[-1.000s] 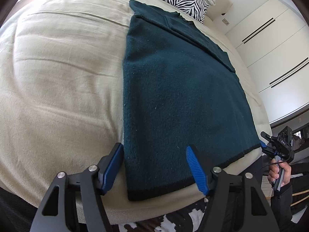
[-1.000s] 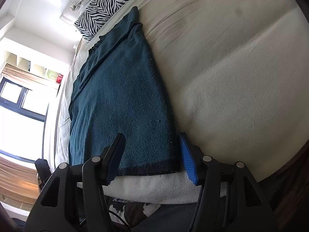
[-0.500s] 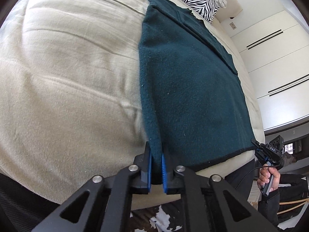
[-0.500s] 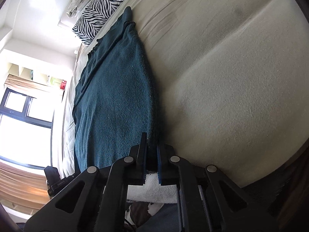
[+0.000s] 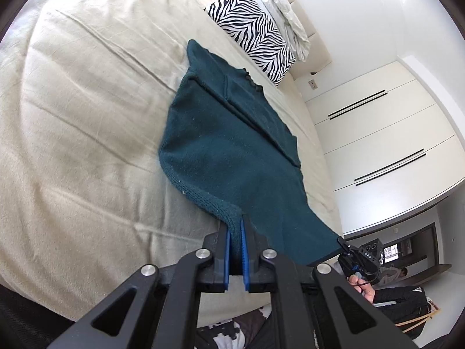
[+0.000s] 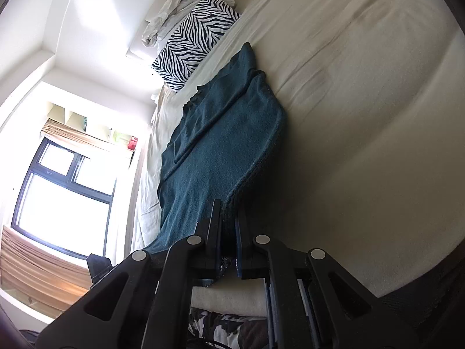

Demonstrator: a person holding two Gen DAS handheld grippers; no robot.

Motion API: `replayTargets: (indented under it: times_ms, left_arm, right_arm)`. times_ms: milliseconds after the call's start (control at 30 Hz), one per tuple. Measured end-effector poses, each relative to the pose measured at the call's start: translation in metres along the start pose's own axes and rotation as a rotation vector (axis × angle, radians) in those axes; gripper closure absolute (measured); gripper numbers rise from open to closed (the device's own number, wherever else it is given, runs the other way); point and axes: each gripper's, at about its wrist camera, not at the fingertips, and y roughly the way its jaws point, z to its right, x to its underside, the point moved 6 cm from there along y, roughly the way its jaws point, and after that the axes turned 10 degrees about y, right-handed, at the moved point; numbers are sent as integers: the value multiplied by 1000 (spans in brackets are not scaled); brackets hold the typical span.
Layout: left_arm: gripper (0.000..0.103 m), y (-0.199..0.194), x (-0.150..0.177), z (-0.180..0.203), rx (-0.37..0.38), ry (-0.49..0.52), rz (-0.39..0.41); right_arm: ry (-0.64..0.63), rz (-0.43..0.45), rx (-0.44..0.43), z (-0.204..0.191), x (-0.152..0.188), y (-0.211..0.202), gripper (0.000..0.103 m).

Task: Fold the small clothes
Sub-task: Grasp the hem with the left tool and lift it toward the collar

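Garment: a dark teal knit sweater (image 5: 232, 151), fuzzy and thick, with a ribbed hem at the near end and a scalloped neckline at the far end.
Lay: lengthwise on the bed (image 5: 87, 145), neck end toward the zebra pillow (image 5: 255, 29); the far half lies flat, and a sleeve is folded across the chest as a straight dark ridge.
Near end: both hem corners are raised off the bedding, so the cloth rises in a slope toward each tool and sags between them.
Left gripper (image 5: 236, 232): jaws nearly together, blue pads pinching the left hem corner, with knit bunched between them.
Right gripper (image 6: 229, 215): jaws narrow, clamped on the right hem corner; the sweater edge curls up into them.
Left view: the right gripper shows at the far hem corner, held by a hand (image 5: 366, 289).
Bedding: cream, lightly creased.
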Motion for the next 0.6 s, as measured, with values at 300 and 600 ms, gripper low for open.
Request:
replayTargets:
  times_ms: [300, 600]
  left_arm:
    - [95, 8, -76, 4, 72, -44, 127]
    - [95, 44, -163, -24, 91, -122, 189]
  right_arm:
    - [-5, 95, -66, -47, -74, 21, 97]
    - [26, 141, -83, -80, -174, 78, 97]
